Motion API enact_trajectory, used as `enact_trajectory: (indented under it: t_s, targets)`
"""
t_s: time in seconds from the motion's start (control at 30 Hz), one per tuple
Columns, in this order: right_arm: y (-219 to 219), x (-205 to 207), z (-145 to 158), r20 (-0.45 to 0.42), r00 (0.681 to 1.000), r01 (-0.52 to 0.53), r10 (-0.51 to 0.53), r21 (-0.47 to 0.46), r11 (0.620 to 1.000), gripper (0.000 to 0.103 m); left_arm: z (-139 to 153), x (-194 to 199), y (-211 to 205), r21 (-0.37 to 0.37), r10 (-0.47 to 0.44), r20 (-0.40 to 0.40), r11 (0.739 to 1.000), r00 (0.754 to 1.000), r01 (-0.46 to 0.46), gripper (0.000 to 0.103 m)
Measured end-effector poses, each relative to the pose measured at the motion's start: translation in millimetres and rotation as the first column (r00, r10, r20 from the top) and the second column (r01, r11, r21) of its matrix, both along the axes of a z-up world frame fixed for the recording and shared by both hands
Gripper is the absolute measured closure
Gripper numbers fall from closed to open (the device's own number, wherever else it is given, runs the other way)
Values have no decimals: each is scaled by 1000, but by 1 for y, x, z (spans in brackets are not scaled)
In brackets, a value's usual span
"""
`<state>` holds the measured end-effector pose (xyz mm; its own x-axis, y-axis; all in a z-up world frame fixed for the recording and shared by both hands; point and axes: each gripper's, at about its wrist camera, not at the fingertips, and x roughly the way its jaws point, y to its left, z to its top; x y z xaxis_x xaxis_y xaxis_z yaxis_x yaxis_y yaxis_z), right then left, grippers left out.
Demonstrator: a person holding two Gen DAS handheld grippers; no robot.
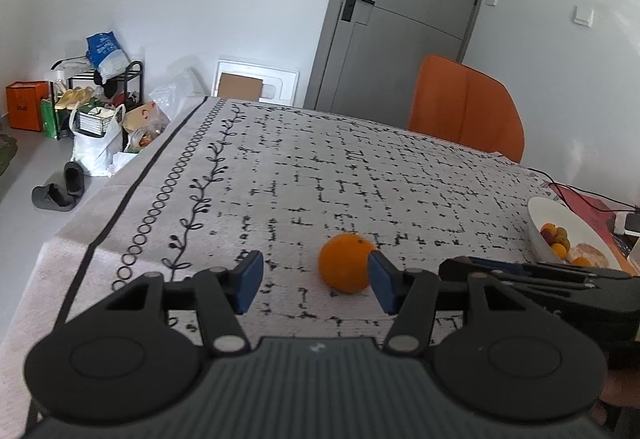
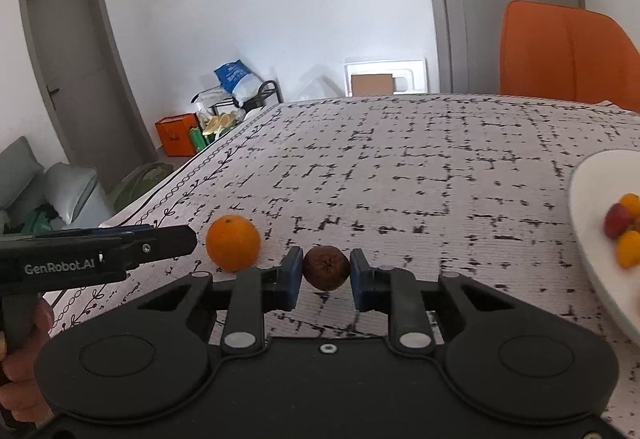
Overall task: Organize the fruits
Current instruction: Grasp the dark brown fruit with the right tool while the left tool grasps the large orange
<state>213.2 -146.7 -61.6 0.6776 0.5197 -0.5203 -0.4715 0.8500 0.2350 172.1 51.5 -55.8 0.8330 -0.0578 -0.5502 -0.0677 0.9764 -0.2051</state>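
One orange (image 1: 347, 267) sits on the patterned desk (image 1: 320, 179), just ahead of the wide-open, empty left hand-held gripper (image 1: 316, 279). The right hand-held gripper (image 2: 326, 277) clamps one round brown fruit (image 2: 326, 267), stem end facing the camera. One white bowl (image 2: 596, 239) at right holds several small fruits.

Black grippers (image 2: 326, 277), blue fingers (image 2: 291, 275), "GenRobot.AI" lettering; bare hand (image 2: 24, 363), seemingly.
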Motion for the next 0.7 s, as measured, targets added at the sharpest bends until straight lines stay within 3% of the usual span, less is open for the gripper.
enact_trajectory:
  t_s: [0.43,0.47,0.5,0.7]
  targets:
    - [-44,-10,4,8,995,100,-100,8,995,80,-11,20,-22,32,-19,-23,999,1000,20,47]
    - [-47,-11,3,8,994,109,-109,9,994,80,-14,22,-22,31,-17,-28,999,999,18,50]
    - [-49,-13,3,7,993,118,-118,9,993,80,-16,24,-23,27,-14,-39,1000,999,15,66]
    - [-69,-19,2,13,987,162,-163,25,986,80,-13,23,-36,33,-29,-31,999,999,30,67]
